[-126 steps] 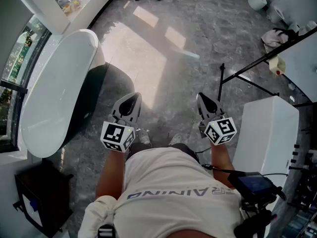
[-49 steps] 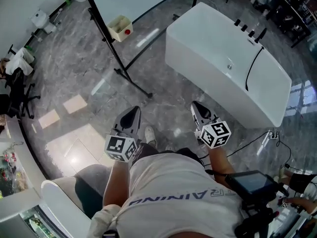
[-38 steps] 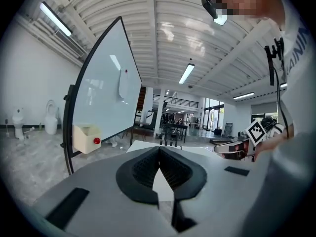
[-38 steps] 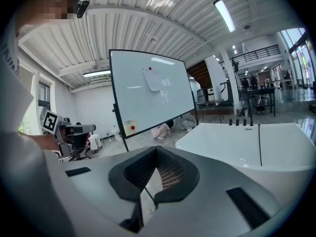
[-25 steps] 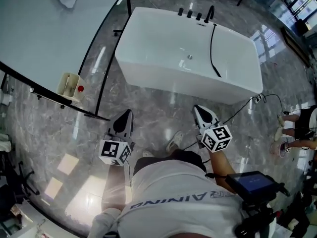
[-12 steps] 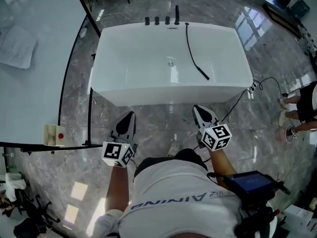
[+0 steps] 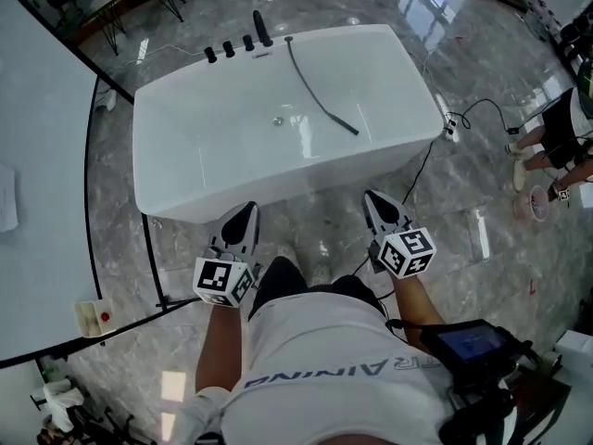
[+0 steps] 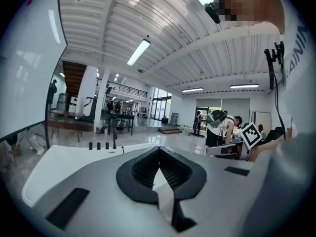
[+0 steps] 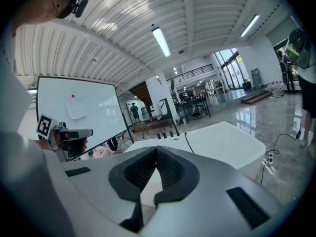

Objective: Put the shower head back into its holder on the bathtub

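**Task is only beginning: the shower head is lying loose in the tub, and both grippers are hanging empty.**

The white bathtub (image 7: 278,188) is sitting just ahead of the person. The shower head (image 7: 341,123) is resting on the tub's floor at the end of its dark hose (image 7: 301,72), well apart from the fittings on the far rim. Nothing is being held: the left gripper (image 7: 241,217) and the right gripper (image 7: 374,202) are hovering short of the near wall, each with its jaws pressed together on nothing. Reaching in, gripping, lifting and seating the head are all left to do. Which fitting is the holder I cannot tell. Counting: one tub, one shower head, one hose, three small knobs (image 7: 229,49), one taller spout-like post (image 7: 263,29), two grippers.
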Motion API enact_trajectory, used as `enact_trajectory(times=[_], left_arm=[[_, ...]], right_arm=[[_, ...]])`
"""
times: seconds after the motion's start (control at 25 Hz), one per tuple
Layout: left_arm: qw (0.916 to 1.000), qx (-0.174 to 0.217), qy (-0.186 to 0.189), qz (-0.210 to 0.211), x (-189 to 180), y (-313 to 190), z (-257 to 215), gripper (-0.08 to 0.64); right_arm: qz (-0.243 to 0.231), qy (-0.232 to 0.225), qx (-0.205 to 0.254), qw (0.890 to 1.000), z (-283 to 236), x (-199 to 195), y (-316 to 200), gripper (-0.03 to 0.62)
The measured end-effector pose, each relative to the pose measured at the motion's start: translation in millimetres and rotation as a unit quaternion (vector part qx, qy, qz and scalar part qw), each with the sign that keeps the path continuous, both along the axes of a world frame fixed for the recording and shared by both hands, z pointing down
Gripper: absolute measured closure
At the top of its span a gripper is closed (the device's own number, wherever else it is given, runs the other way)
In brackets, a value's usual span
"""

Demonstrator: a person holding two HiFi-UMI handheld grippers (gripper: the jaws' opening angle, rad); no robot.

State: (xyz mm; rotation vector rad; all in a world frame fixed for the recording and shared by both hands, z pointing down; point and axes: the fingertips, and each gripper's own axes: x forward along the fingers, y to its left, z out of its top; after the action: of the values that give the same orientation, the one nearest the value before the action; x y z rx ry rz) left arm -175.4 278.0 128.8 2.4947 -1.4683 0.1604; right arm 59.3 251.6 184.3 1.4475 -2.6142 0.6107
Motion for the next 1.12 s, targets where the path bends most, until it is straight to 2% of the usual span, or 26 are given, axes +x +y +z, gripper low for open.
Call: enact_trajectory(times=[0.24,0.36,0.52,0.84,1.12], left_arm=[[0.9982,-0.019,0.019,0.054,34.2,-88.0,15.5,0.543],[0.9964,-0.014,0.028,0.079,47.1,-132.8,23.3,0.543],[0.9941,-0.012,0.036,0.102,47.6,-201.6,29.2,0.543],[0.9908,-0.012,0.047,0.126,31.5,-317.6,34.4,0.543],[0.9892,-0.018,0.067,0.129,28.1,-373.4,46.3,0.543]], right_arm=[[0.056,0.011,-0.024,0.998,14.7,32.4,-52.8,0.580],[0.083,0.022,-0.018,0.996,17.4,48.4,-84.9,0.580],[0.105,0.033,-0.007,0.994,12.5,49.8,-142.6,0.580],[0.110,0.055,-0.010,0.992,7.2,27.2,-243.7,0.580],[0.105,0.067,-0.022,0.992,17.8,24.4,-299.4,0.580]])
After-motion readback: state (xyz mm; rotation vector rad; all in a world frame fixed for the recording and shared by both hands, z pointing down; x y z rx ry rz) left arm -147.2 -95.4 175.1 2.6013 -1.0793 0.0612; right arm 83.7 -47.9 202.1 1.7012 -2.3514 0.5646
